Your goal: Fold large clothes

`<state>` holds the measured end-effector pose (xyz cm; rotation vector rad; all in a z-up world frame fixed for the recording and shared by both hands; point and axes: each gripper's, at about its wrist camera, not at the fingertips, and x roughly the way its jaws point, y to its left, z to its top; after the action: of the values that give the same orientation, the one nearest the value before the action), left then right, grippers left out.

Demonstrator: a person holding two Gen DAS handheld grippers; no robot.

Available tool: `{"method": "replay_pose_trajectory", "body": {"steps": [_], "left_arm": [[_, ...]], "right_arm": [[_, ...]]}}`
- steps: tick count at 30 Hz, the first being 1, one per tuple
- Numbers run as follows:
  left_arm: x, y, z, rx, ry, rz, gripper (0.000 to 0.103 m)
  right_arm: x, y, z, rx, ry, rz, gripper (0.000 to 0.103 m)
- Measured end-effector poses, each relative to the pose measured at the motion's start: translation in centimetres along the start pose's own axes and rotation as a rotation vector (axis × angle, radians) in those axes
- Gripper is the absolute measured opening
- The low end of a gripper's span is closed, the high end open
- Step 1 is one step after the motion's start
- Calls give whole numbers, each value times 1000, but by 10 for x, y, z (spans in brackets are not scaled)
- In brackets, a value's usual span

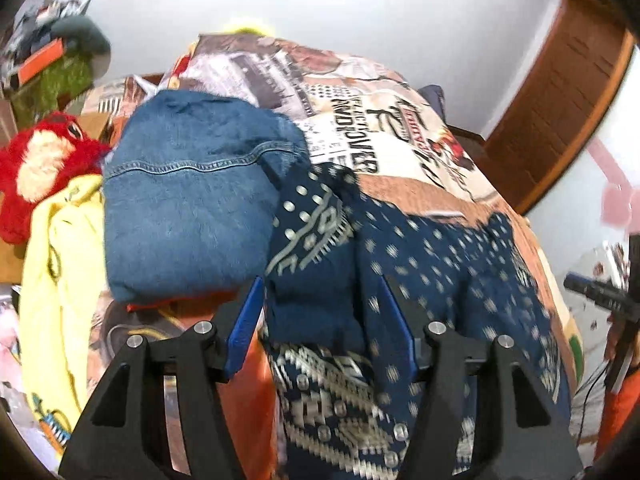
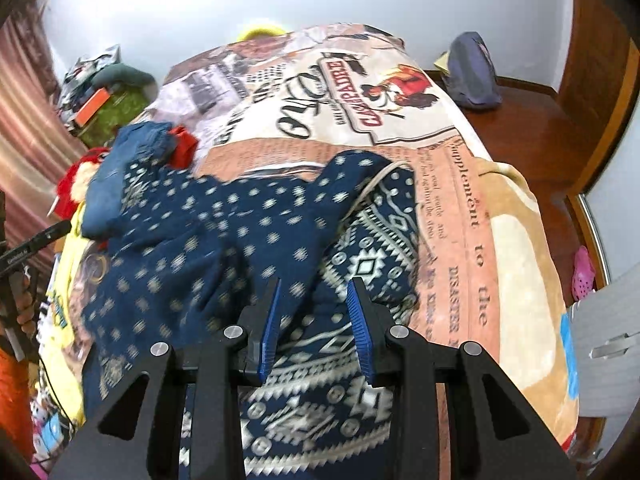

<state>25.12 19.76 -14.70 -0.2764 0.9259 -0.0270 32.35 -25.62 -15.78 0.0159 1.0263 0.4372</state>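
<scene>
A navy sweater with a white dotted and geometric pattern (image 1: 400, 264) lies on the bed's printed blanket (image 1: 400, 140); it also shows in the right wrist view (image 2: 224, 240). My left gripper (image 1: 322, 304) is open, its blue pads on either side of a raised fold of the sweater. My right gripper (image 2: 314, 304) is open above the sweater's patterned body, a dotted sleeve or fold running up between the pads. The fabric looks blurred from motion.
A folded denim garment (image 1: 188, 208) lies left of the sweater. A yellow garment (image 1: 60, 264) and a red plush toy (image 1: 36, 176) lie at the bed's left edge. A dark bag (image 2: 472, 72) sits on the wooden floor right of the printed blanket (image 2: 460, 208).
</scene>
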Motion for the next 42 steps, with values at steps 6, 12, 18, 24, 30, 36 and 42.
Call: {"method": "replay_pose_trajectory", "body": {"steps": [6, 12, 18, 24, 30, 36, 42], "left_arm": [[61, 25, 21, -89, 70, 7, 58], [98, 27, 32, -78, 80, 10, 58], [109, 26, 41, -66, 48, -20, 58], [114, 9, 36, 4, 22, -14, 39], [101, -1, 35, 13, 15, -9, 6], [58, -20, 33, 28, -33, -8, 5], [2, -46, 39, 68, -128, -57, 5]], "right_arm": [[40, -32, 21, 72, 43, -39, 30], [79, -62, 30, 147, 78, -29, 30], [109, -81, 37, 234, 93, 28, 30], [129, -87, 42, 299, 94, 133, 33], [122, -67, 46, 191, 77, 81, 13], [57, -47, 50, 116, -104, 72, 9], [-11, -31, 47, 50, -256, 38, 9]]}}
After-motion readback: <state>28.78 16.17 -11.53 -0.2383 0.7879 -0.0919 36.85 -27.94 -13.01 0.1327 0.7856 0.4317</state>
